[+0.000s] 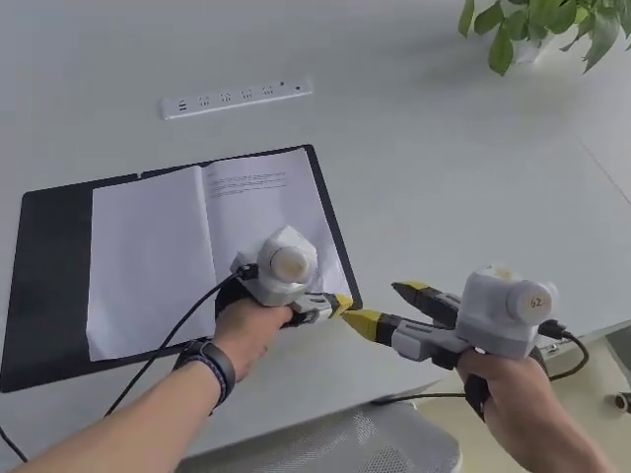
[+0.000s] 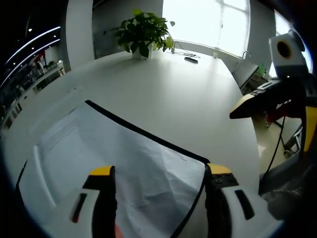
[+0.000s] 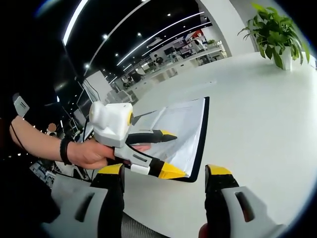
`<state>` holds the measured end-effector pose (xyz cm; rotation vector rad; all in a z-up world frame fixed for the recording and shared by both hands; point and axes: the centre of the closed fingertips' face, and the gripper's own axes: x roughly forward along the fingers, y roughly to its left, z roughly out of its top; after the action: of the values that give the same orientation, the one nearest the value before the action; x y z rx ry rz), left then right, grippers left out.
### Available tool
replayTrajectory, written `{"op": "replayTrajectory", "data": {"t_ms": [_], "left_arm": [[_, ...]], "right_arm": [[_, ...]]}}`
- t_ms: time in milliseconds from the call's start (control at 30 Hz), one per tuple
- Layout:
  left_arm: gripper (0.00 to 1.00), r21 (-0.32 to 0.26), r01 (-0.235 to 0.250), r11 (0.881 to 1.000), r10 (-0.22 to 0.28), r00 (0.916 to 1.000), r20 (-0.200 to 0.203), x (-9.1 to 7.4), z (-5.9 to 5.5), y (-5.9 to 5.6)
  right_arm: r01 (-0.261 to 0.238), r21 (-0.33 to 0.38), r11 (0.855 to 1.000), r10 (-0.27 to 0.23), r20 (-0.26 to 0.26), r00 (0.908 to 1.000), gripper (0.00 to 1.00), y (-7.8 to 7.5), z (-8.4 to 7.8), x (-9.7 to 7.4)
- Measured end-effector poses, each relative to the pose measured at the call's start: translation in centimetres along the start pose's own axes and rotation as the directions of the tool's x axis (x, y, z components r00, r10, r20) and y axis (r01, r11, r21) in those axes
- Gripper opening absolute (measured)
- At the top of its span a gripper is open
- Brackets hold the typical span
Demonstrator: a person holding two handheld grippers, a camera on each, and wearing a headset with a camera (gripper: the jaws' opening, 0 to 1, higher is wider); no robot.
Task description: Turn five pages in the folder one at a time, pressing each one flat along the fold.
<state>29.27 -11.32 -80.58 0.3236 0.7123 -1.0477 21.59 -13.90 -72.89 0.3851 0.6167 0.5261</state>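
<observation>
The folder (image 1: 49, 286) lies open on the white table (image 1: 444, 177), near its front edge, with both white pages flat. The left gripper (image 2: 159, 171) is positioned over the lower right corner of the right-hand page (image 1: 266, 212), jaws spread and gripping nothing; contact with the paper cannot be determined. The right gripper (image 1: 386, 305) is off the folder's right edge, over bare table, jaws also spread and empty, its tips near the left gripper's. A power strip (image 1: 237, 99) lies beyond the folder.
</observation>
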Motion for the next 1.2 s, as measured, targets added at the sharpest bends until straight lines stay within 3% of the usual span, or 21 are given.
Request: {"op": "replayTrajectory", "data": {"t_ms": [233, 367, 567, 833, 1100, 1200], "left_arm": [[0.73, -0.016, 0.014, 1.000, -0.013, 0.9998, 0.015, 0.0, 0.1, -0.1], [0.72, 0.008, 0.010, 1.000, -0.010, 0.9997, 0.021, 0.0, -0.1, 0.0], [0.65, -0.038, 0.003, 0.999, -0.001, 0.9984, 0.057, -0.2, 0.2, 0.7], [0.66, -0.053, 0.017, 0.998, -0.014, 0.9985, 0.052, -0.4, -0.1, 0.5], [0.61, -0.058, 0.011, 0.998, -0.008, 0.9986, 0.052, -0.9, -0.4, 0.8], [0.63, -0.086, 0.024, 0.996, -0.019, 0.9982, 0.057, -1.1, -0.4, 0.8]], "right_arm": [[-0.012, -0.001, 1.000, 0.012, -0.006, 0.9999, 0.64, 0.0, -0.1, 0.3], [-0.014, -0.001, 1.000, 0.014, -0.002, 0.9999, 0.64, 0.1, 0.1, 0.3], [-0.009, 0.008, 1.000, 0.009, 0.010, 0.9999, 0.63, -0.2, 0.3, 0.0], [-0.003, 0.032, 0.999, 0.003, 0.018, 0.9998, 0.63, -0.5, 0.0, -0.2], [-0.005, 0.039, 0.999, 0.004, 0.021, 0.9998, 0.62, -0.4, 0.0, -0.1], [-0.005, 0.040, 0.999, 0.004, 0.022, 0.9998, 0.62, -0.4, 0.0, -0.1]]}}
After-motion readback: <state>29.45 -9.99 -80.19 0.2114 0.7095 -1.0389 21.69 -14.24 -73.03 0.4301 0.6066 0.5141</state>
